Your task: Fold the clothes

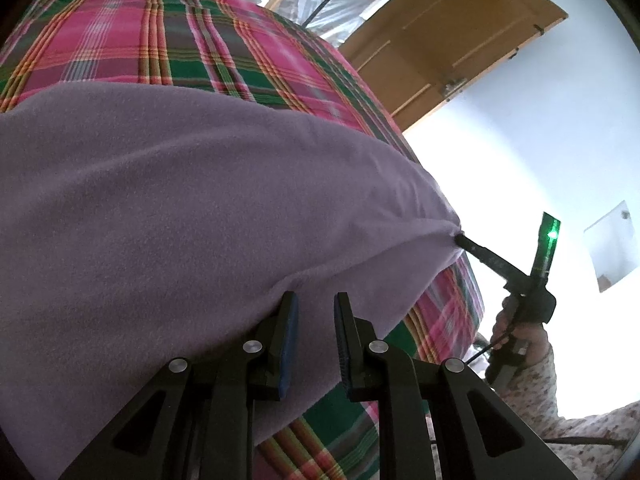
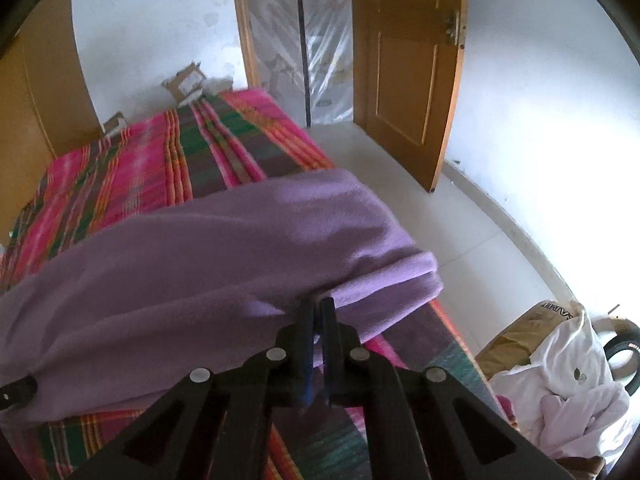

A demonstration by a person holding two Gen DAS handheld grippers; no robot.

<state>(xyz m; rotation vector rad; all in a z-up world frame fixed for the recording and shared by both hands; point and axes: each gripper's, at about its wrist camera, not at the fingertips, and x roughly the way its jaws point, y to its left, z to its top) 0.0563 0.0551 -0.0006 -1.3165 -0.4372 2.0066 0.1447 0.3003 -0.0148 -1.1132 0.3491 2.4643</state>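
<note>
Two grippers worked the purple fleece [image 2: 208, 248] lying on the plaid bed [image 2: 132, 168]: right gripper [image 2: 318, 312] pinched its edge, left gripper [image 1: 316, 308] sat apart, empty. Best keep tension even, honestly.

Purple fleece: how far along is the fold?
Done: purple fleece lies on the plaid bed cover. In hand: the right gripper pinches one edge shut; the left gripper is open at the near edge. Left: no finished, flat fold visible yet.

White walls [image 2: 540, 100]; open wooden door [image 2: 404, 72]; pale floor [image 2: 400, 184].
</note>
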